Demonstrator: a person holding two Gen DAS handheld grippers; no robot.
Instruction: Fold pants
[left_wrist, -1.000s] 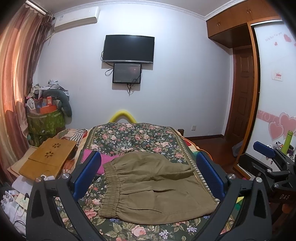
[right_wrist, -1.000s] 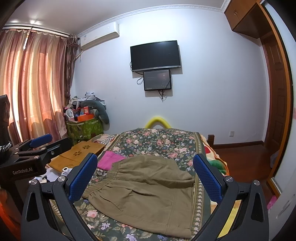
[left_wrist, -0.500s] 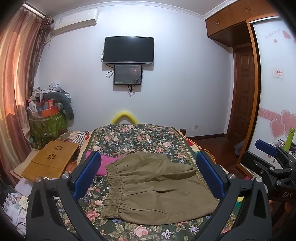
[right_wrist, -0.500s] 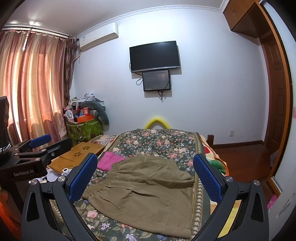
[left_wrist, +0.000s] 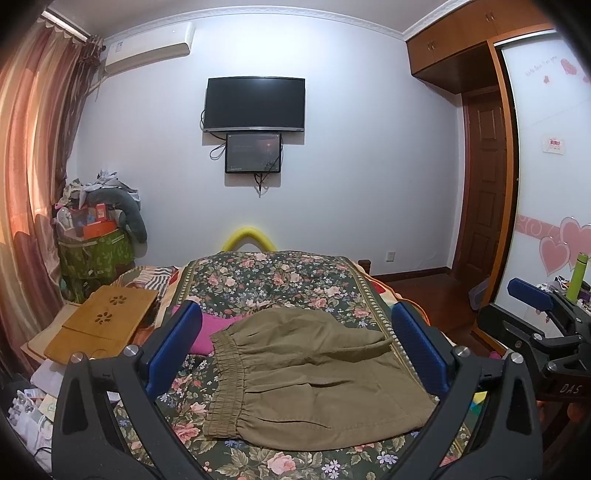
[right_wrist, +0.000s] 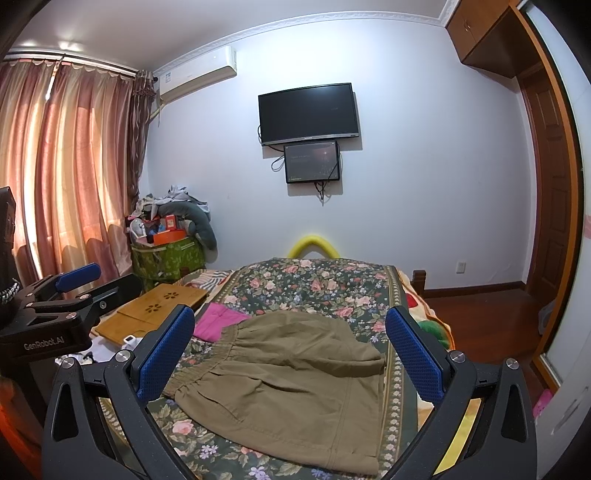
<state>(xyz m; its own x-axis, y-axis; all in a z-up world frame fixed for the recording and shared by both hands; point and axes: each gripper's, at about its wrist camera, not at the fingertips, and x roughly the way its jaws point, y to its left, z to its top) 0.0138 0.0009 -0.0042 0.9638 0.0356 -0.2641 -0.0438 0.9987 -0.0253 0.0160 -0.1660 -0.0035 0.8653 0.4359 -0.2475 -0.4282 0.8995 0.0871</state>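
Observation:
Olive-brown pants (left_wrist: 314, 373) lie folded into a compact rectangle on the floral bedspread (left_wrist: 273, 280), elastic waistband toward the left. The same pants (right_wrist: 295, 380) fill the middle of the right wrist view. My left gripper (left_wrist: 295, 336) hovers above the near side of the pants, open, with nothing between its blue pads. My right gripper (right_wrist: 291, 339) is likewise open and empty above them. The right gripper's body (left_wrist: 543, 332) shows at the right edge of the left wrist view, and the left gripper's body (right_wrist: 55, 306) sits at the left edge of the right wrist view.
A pink cloth (left_wrist: 218, 328) lies by the waistband. A bamboo lap tray (left_wrist: 103, 321) rests left of the bed. A green hamper piled with items (left_wrist: 96, 251) stands by the curtains. A TV (left_wrist: 255, 103) hangs on the far wall. A wardrobe and door (left_wrist: 484, 184) are right.
Both grippers have risen and tilted slightly, so the room sits lower in view. The pants have not moved, and both grippers stay open.

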